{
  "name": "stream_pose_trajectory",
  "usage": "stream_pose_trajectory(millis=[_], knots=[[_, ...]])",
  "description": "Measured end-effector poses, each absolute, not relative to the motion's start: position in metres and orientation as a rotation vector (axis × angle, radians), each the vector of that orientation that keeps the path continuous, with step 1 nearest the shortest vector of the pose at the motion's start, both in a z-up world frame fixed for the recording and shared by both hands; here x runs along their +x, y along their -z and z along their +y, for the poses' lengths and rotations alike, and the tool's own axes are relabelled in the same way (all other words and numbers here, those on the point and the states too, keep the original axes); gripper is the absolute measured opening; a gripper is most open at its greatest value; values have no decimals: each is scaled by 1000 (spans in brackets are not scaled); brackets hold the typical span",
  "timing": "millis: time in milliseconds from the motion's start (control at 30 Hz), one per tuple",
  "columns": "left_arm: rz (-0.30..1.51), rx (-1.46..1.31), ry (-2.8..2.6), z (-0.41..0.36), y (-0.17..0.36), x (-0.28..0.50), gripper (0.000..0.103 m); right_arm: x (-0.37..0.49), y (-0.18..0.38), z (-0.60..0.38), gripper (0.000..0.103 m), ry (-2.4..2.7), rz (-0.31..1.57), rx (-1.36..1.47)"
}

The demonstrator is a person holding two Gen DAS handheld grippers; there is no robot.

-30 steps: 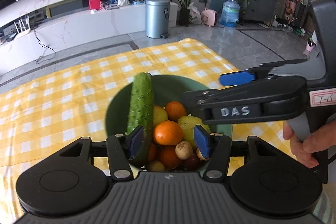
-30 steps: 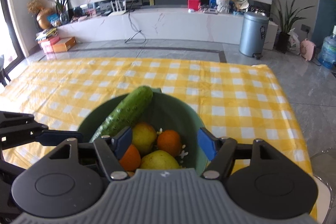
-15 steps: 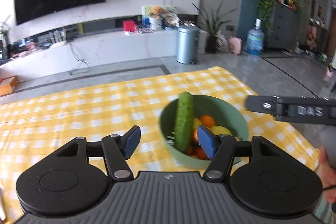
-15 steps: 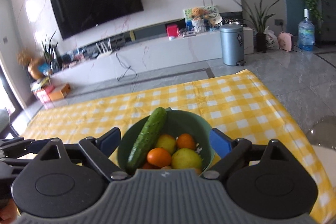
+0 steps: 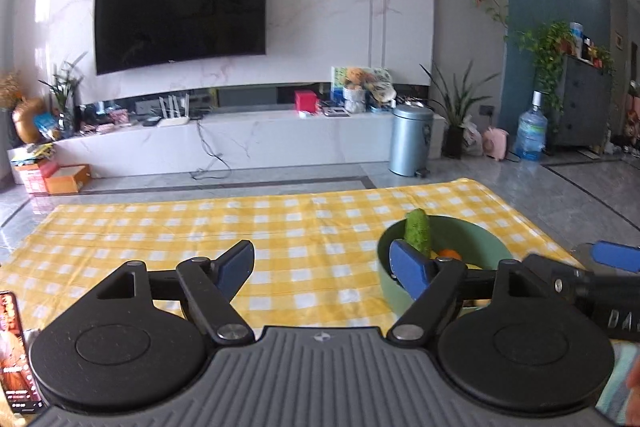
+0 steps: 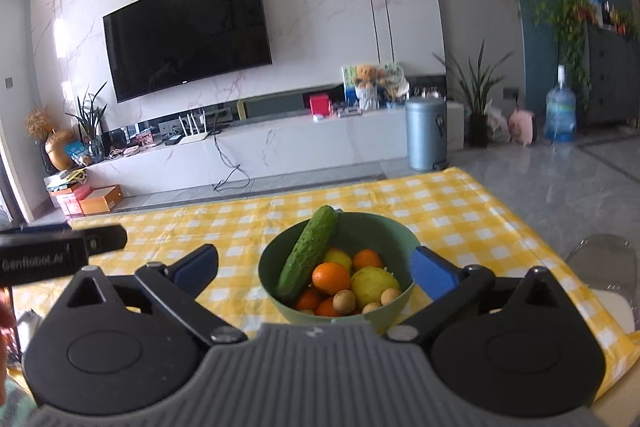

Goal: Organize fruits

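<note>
A green bowl (image 6: pixel 400 241) stands on the yellow checked tablecloth (image 6: pixel 460 211). In it a cucumber (image 6: pixel 310 251) leans on the far left rim, above oranges (image 6: pixel 331 277), a yellow-green pear (image 6: pixel 374 283) and small brown fruits (image 6: pixel 344 301). My right gripper (image 6: pixel 316 269) is drawn back from the bowl, its jaws opening wide, its pads touching nothing. My left gripper (image 5: pixel 322 267) points left of the bowl (image 5: pixel 480 233), jaws opening over bare cloth, with nothing between them. The cucumber (image 5: pixel 417 231) shows behind its right pad. A blue finger (image 5: pixel 618 255) of the right gripper shows at the right.
A phone (image 5: pixel 12 347) with a lit screen lies at the near left edge. The table's right edge runs close to the bowl, with a clear chair (image 6: pixel 600 259) beyond it. Past the table are floor, a TV console (image 5: pixel 240 143) and a metal bin (image 5: pixel 410 141).
Both grippers have pulled back and risen from the bowl, and their jaws have widened. The left view has swung left, so the bowl now sits at its right.
</note>
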State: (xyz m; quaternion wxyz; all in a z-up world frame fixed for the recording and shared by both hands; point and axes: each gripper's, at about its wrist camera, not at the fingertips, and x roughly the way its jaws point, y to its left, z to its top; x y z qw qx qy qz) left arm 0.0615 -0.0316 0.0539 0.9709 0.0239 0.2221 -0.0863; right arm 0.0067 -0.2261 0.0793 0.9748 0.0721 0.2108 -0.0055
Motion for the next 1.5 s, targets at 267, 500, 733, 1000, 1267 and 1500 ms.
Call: stream_pose_trajectory(millis=[267, 500, 733, 1000, 1267, 1500], knots=[[474, 102, 175, -34, -34, 54, 91, -10, -62, -209, 99, 12, 420, 102], [543, 105, 167, -32, -13, 55, 91, -12, -41, -207, 99, 38, 431, 40], [608, 126, 165, -34, 5, 60, 91, -7, -30, -211, 99, 43, 434, 72], [654, 118, 159, -31, 14, 63, 91, 1, -23, -209, 99, 45, 468, 70], [663, 116, 156, -29, 13, 63, 91, 1, -22, -210, 99, 51, 470, 72], [664, 108, 156, -30, 12, 63, 91, 0, -22, -209, 99, 56, 472, 65]])
